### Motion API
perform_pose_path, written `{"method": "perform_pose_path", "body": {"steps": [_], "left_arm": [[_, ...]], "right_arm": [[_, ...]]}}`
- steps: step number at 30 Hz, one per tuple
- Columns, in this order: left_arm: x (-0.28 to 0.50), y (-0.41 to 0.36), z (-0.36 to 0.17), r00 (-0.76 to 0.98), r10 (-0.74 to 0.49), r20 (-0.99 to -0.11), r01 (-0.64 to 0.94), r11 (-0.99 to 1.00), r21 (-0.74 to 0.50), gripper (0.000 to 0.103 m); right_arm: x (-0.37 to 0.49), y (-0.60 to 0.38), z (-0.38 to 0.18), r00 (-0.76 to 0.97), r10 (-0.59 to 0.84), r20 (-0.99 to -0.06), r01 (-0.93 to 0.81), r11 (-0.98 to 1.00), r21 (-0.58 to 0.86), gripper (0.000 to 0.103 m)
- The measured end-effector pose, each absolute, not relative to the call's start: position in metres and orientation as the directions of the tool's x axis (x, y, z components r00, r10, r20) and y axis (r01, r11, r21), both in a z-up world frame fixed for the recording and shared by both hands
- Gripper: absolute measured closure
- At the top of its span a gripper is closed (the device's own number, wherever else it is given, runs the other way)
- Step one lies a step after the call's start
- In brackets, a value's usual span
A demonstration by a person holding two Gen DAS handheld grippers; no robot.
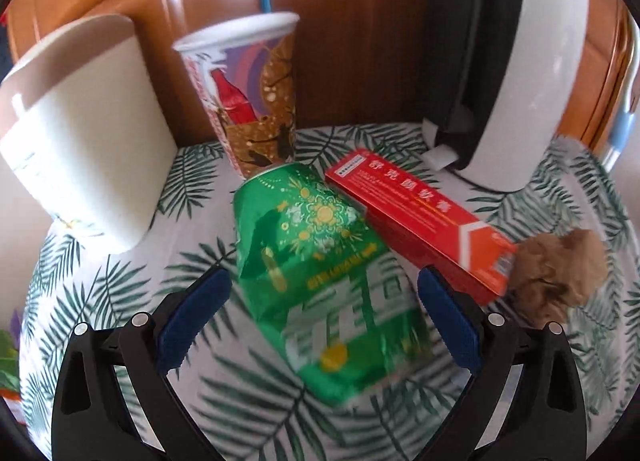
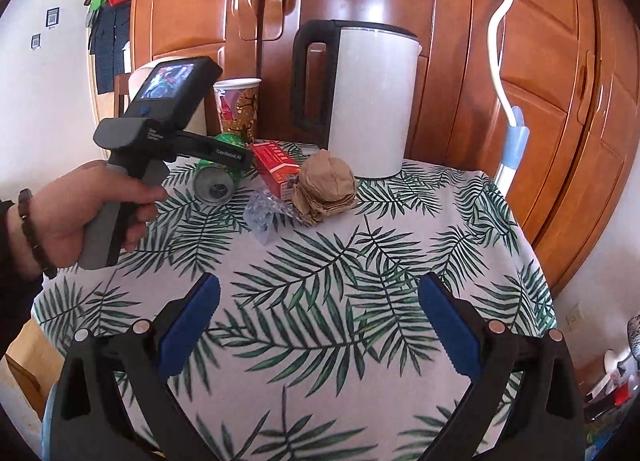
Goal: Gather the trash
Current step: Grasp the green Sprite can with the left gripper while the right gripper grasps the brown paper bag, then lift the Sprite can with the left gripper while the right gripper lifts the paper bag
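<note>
A dented green soda can (image 1: 320, 261) lies on its side on the leaf-print tablecloth (image 1: 120, 293). My left gripper (image 1: 324, 281) is open, its blue pads on either side of the can, not touching it. A red carton (image 1: 416, 221) lies against the can, with a crumpled brown paper ball (image 1: 560, 273) at its right end. A paper cup (image 1: 248, 93) with a blue straw stands behind. In the right wrist view, my right gripper (image 2: 320, 293) is open and empty over the tablecloth (image 2: 320, 321); the can (image 2: 216, 181), carton (image 2: 276, 169), paper ball (image 2: 326, 189) and a clear plastic wrapper (image 2: 260, 217) lie ahead.
A white kettle with a black handle (image 2: 360, 97) stands at the table's back, by wooden cabinets (image 2: 540, 61). A white mug-like container (image 1: 84, 129) stands at the left. The left hand-held gripper (image 2: 160, 133) shows at the left in the right wrist view.
</note>
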State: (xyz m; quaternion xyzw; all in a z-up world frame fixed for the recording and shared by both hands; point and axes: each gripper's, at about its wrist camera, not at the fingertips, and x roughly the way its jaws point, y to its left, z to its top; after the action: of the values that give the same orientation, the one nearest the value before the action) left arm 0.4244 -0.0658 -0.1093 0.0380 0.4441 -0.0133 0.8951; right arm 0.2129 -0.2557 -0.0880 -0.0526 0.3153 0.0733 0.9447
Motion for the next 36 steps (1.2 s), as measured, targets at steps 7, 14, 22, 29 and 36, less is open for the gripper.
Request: {"method": "perform_pose_path", "body": {"steps": [7,14,22,29,36], "left_arm": [[0.431,-0.058,-0.124,0.576,0.048,-0.816,0.051,0.994,0.095,0.006],[0.417,-0.027,-0.135,0.561,0.067,-0.825,0.023,0.995,0.097,0.006],[0.414,-0.034,-0.131,0.590,0.039,-0.806,0.049,0.995,0.083,0.006],[0.432,-0.038,-0.135,0.580,0.014,-0.815,0.065,0.996,0.063,0.006],[0.435,-0.032,-0.138,0.578,0.008,-0.816,0.074,0.995,0.062,0.006]], "right_arm": [[0.242,-0.258,-0.086,0.787,0.096,-0.610,-0.160,0.986,-0.052,0.005],[0.318,-0.259,-0.082,0.779,0.067,-0.624,-0.116,0.993,-0.037,0.005],[0.378,-0.251,-0.106,0.708,0.064,-0.703,-0.113,0.993,-0.024,0.007],[0.388,-0.243,-0.120,0.667,0.116,-0.736,-0.143,0.989,0.027,0.037],[0.386,-0.245,-0.124,0.663,0.163,-0.731,-0.167,0.984,0.067,0.035]]}}
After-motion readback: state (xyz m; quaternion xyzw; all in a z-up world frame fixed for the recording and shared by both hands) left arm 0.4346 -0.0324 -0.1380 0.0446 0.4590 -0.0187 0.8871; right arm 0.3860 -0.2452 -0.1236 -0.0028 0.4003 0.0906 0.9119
